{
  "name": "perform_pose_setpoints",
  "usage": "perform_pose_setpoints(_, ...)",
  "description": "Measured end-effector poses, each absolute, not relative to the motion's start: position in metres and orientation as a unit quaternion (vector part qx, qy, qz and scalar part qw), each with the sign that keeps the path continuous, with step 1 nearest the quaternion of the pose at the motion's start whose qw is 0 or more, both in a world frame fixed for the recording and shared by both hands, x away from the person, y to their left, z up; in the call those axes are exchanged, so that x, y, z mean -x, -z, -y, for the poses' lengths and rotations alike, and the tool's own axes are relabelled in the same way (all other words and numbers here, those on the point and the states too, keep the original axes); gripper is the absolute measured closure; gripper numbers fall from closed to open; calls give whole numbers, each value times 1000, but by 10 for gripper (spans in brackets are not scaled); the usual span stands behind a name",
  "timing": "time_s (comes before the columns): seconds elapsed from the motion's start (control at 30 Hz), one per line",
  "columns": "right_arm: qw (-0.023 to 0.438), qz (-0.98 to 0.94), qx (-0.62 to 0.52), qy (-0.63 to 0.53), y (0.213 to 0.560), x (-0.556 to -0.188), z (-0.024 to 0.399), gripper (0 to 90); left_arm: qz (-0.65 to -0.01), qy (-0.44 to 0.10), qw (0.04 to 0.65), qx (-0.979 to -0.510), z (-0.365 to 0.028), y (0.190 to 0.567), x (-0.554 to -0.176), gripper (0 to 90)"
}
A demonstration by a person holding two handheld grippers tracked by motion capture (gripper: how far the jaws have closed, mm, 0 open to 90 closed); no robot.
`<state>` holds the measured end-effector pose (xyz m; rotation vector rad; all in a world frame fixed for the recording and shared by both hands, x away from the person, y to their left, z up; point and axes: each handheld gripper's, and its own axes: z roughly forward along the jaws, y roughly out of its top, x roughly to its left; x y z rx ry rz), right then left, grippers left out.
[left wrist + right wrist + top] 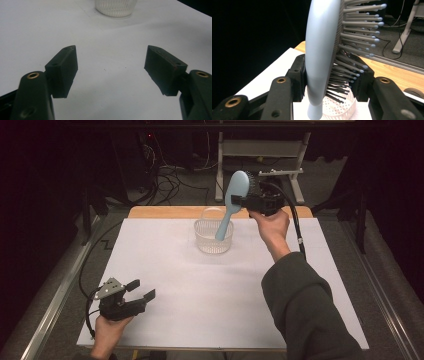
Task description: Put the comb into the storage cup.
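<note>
A light blue hairbrush (pixel 231 202) hangs handle-down over a small white perforated basket (pixel 214 236) at the far middle of the table. My right gripper (pixel 241 200) is shut on the brush's lower head; the right gripper view has one pad on the smooth back (pixel 318 50) and the other against the bristles. The handle tip dips into the basket (pixel 339 110). Near the front left corner my left gripper (pixel 141 290) rests open, low over the white sheet. Its fingers (pixel 62 70) stand wide apart with nothing between them, and the basket (pixel 115 7) shows far ahead.
A white sheet (pixel 200 290) covers the wooden table (pixel 165 212). A person's right sleeve (pixel 305 310) reaches in from the bottom right. Cables trail from both grippers. Beyond the table are a dark floor, loose wires and a metal frame leg (pixel 295 175).
</note>
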<state>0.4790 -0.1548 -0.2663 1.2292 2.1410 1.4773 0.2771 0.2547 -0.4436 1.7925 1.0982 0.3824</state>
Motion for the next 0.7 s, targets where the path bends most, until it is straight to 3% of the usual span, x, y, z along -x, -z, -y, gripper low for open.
perform_pose_setpoints(0.7, 150, -739, -425, -500, 268, -492, 137, 547, -447, -156, 483, -737, -254, 444, -277, 261)
